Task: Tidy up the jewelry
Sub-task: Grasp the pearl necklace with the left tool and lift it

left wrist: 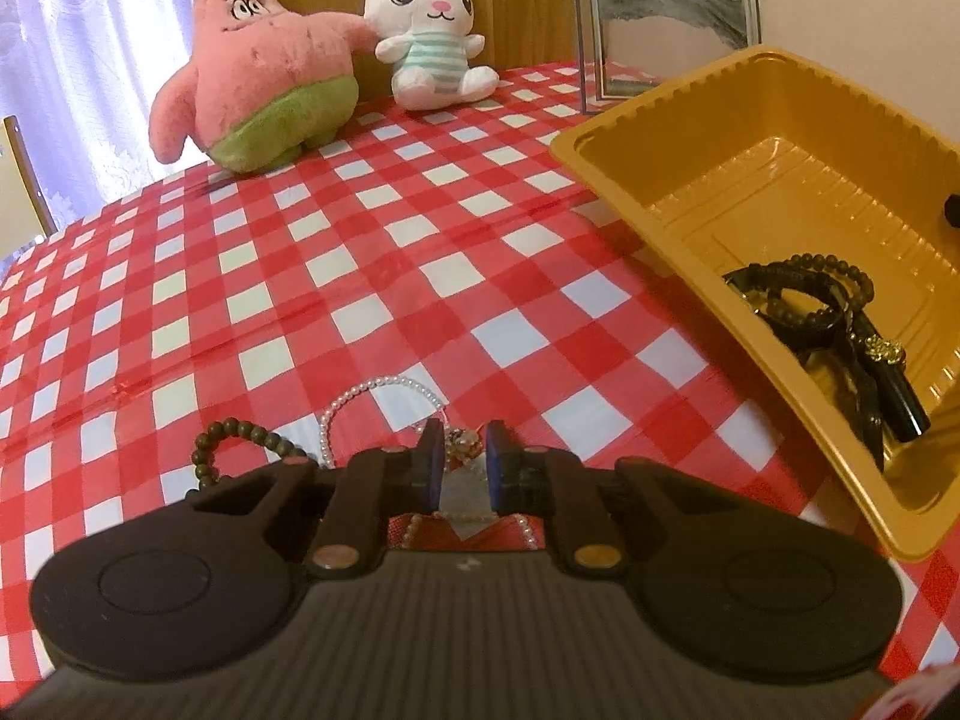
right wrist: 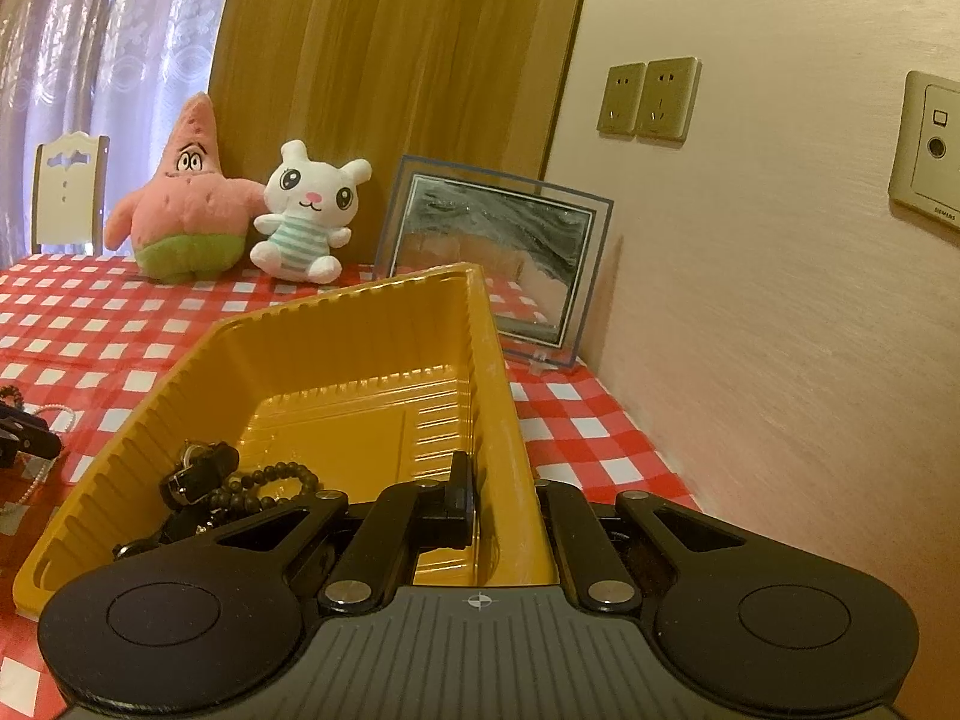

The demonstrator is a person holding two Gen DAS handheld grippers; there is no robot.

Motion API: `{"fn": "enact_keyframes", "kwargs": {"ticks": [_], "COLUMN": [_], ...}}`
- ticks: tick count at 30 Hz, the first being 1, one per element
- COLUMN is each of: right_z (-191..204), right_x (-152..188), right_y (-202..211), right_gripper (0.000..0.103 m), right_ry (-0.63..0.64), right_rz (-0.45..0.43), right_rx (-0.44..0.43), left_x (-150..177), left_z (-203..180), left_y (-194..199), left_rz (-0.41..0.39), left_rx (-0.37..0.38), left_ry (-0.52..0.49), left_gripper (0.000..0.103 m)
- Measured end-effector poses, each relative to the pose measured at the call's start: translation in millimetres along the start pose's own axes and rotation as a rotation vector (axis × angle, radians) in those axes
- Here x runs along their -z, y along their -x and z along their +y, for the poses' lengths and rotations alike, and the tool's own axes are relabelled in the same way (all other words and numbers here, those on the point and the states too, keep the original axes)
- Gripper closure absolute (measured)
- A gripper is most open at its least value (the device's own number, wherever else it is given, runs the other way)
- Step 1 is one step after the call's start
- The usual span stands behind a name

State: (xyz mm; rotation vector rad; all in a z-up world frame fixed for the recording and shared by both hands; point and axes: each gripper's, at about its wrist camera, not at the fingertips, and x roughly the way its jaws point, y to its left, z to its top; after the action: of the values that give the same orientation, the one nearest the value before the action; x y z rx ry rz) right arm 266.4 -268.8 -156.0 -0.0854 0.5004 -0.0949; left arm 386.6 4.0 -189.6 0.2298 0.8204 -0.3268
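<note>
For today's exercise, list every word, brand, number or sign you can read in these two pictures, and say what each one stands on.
"SIEMENS": tiny print on the lower edge of the wall socket plate, only just legible.
Crosshair sign, no words: on the grey body behind the right tongs.
Double wall outlets: no readable text.
Yellow tray, plush toys, picture frame: no text.

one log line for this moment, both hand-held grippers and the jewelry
left hand-held gripper: closing around pearl necklace on tablecloth | right hand-held gripper: shut on yellow tray wall | tray: dark bracelets
</note>
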Motion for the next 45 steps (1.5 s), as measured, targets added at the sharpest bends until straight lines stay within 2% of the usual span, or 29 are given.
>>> {"fn": "enact_keyframes", "kwargs": {"ticks": [7, 10, 13, 17, 45], "right_z": [1, 1, 1, 1, 2], "right_x": [1, 1, 1, 1, 1], "right_y": [-4, -4, -4, -4, -3], "right_gripper": [0.098, 0.098, 0.098, 0.098, 0.098], "right_ry": [-0.002, -0.002, -0.002, -0.002, -0.002], "right_rz": [0.006, 0.006, 0.006, 0.007, 0.008], "right_rx": [-0.001, -0.001, -0.002, -0.002, -0.001], "left_x": [0, -1, -1, 0, 1], "left_z": [1, 0, -1, -3, -10], "left_y": [-2, 0, 1, 3, -4], "left_rz": [0.0, -0.006, -0.007, -0.01, -0.011], "left_rx": [-0.002, 0.001, 0.002, -0.018, -0.022], "left_ry": [-0.008, -0.022, -0.025, -0.033, -0.129], "left_gripper": [0.095, 0.103, 0.103, 0.094, 0.093]}}
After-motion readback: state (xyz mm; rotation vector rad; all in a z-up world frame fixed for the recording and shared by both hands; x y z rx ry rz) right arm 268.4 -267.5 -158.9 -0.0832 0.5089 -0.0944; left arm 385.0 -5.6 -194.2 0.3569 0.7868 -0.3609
